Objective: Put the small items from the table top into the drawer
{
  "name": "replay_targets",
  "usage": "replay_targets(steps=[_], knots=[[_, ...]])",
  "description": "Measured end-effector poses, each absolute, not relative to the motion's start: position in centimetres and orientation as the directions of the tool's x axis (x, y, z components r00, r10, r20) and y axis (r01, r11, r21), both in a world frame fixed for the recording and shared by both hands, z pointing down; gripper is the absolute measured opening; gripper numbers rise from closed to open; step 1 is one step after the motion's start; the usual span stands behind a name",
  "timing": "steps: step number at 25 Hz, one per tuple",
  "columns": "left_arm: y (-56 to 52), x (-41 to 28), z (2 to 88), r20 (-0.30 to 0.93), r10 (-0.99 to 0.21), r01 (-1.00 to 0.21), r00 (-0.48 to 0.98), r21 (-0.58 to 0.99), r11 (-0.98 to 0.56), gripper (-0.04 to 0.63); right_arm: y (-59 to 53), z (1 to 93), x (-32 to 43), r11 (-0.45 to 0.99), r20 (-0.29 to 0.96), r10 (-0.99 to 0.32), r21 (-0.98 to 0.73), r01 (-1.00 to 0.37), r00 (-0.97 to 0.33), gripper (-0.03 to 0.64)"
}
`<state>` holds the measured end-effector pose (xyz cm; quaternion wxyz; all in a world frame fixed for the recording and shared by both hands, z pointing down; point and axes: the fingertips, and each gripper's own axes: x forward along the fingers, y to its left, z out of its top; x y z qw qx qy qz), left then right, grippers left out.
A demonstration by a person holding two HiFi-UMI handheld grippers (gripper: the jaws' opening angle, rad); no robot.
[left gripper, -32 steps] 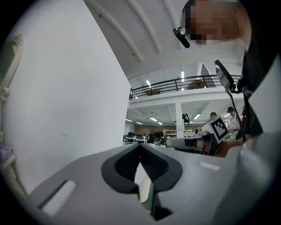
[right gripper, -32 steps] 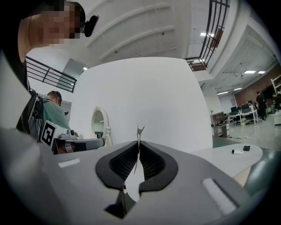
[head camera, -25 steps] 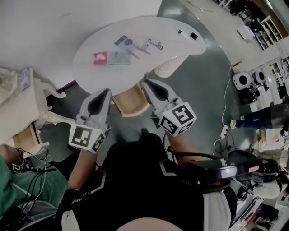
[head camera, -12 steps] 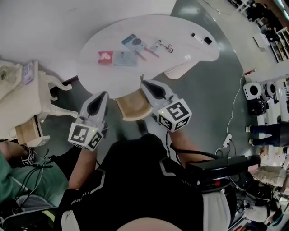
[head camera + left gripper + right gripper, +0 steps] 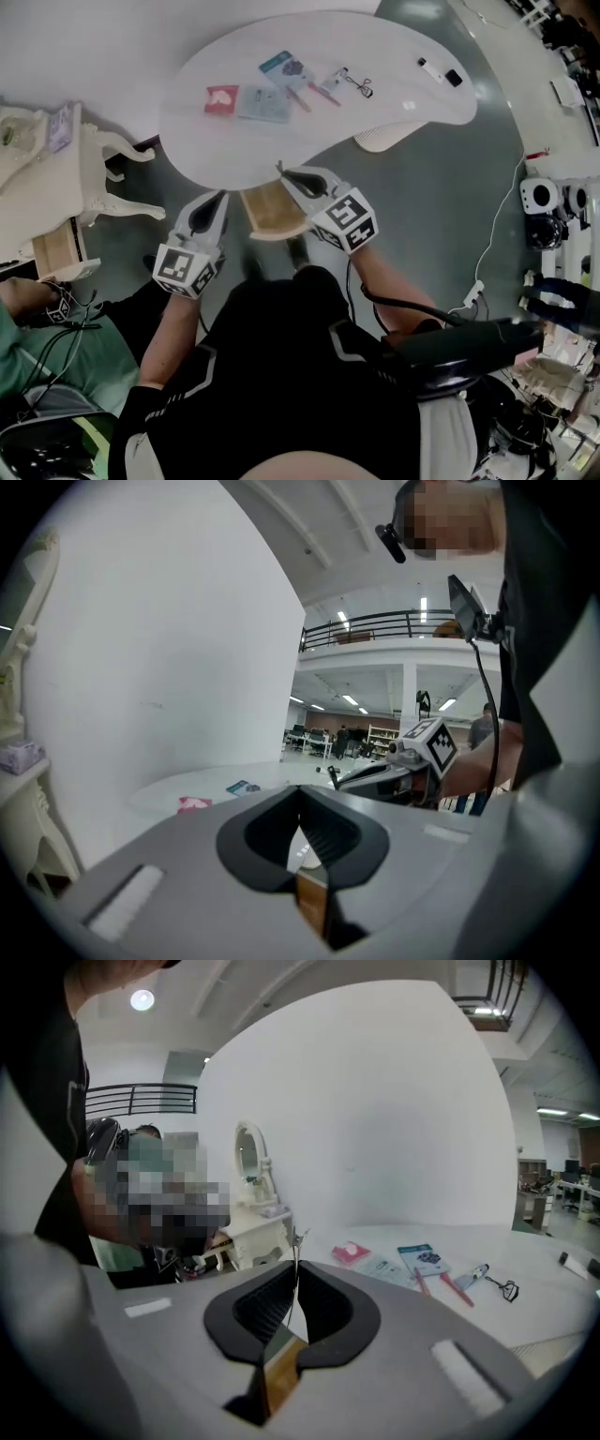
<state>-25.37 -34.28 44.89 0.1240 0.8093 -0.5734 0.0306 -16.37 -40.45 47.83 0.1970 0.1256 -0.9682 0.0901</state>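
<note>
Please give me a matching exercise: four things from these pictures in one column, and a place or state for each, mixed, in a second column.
1 red packet
2 eyelash curler
3 drawer
4 left gripper

a open, under the table edge
b shut, empty
c on table, left end of row
d on table, right of pink pens

Pairs: 1c, 2d, 3a, 4b.

no text or number here is legible
</note>
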Motion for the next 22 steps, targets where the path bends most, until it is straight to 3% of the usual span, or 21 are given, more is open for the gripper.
replay_targets(steps=[10, 14, 22], knots=[[-33.3, -24.9, 52.9, 0.332, -0.879, -0.939, 0.342, 0.15, -0.308, 0.0, -38.0, 57.1, -16.5, 0.987, 0.577, -0.024, -0.114, -0.11, -0.817, 0.017], [-32.4, -24.0, 55.6, 0.372, -0.854, -0.931, 0.363, 0.173, -0.32, 0.0, -36.5, 61.5, -16.1, 0.997, 0.68, 0.054, -0.078, 0.001, -0.731, 0.017], [-31.4, -23.1, 61.1, 0.47, -0.789, -0.917, 0.397, 0.173, -0.358, 0.0, -36.4, 68.8, -15.3, 0.994, 0.805, 0.112, -0.079, 0.081, -0.583, 0.017]])
